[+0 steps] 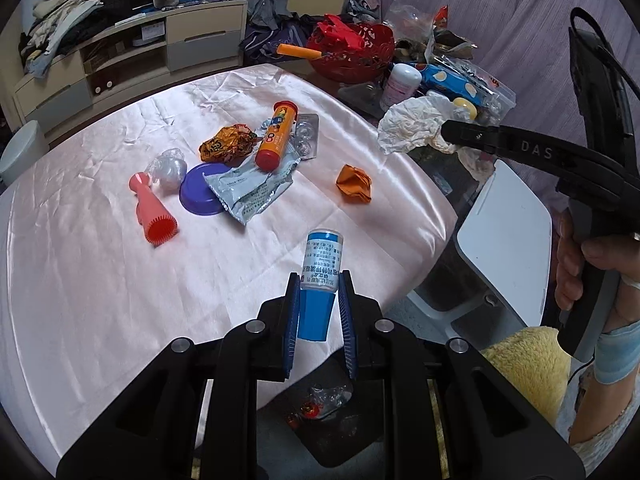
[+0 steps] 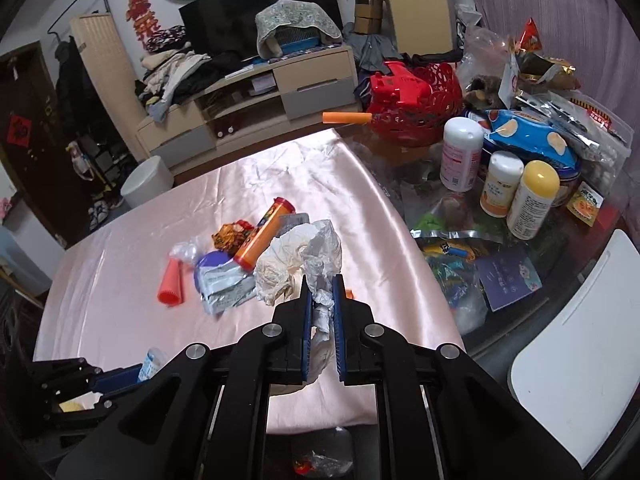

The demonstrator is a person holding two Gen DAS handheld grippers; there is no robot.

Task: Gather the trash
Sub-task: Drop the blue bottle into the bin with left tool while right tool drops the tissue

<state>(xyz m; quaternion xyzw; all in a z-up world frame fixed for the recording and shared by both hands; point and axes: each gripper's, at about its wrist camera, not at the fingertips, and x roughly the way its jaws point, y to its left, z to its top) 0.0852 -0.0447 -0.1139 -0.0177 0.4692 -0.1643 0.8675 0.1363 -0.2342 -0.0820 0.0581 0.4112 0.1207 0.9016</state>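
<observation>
Nearest the left lens, the left tongs (image 1: pixel 318 300) are closed on a small bottle with a blue cap (image 1: pixel 320 276), the blue pads pressing its cap end while the labelled body points forward, away from the tongs, over the pink satin cloth (image 1: pixel 100 280) that covers the bench. Below and behind these tongs, off the cloth's near edge, a dark bin (image 1: pixel 320 404) holds crumpled clear wrappers.

Ahead of the left tongs and to their left lies the remaining litter: an orange tablet tube (image 1: pixel 274 136) resting on a silver foil pouch (image 1: pixel 250 190), a purple lid (image 1: pixel 200 190) just beside the pouch, a coral silicone brush (image 1: pixel 154 216) further left, a clear plastic wad (image 1: pixel 168 166) near it, a crumpled gold wrapper (image 1: pixel 228 144) beside the tube, and a blister pack (image 1: pixel 306 136) touching the tube's far side. An orange paper scrap (image 1: pixel 354 184) sits apart, ahead and slightly right.

The right tongs (image 2: pixel 322 296) are shut on a crumpled white tissue (image 2: pixel 300 260), which bulges forward and left of the pads, held above the cloth. In the left view the same tissue hangs at the tongs' tip, well ahead and to the right. Right of the right tongs, bottles (image 2: pixel 532 204) and snack packets crowd the uncovered bench.
</observation>
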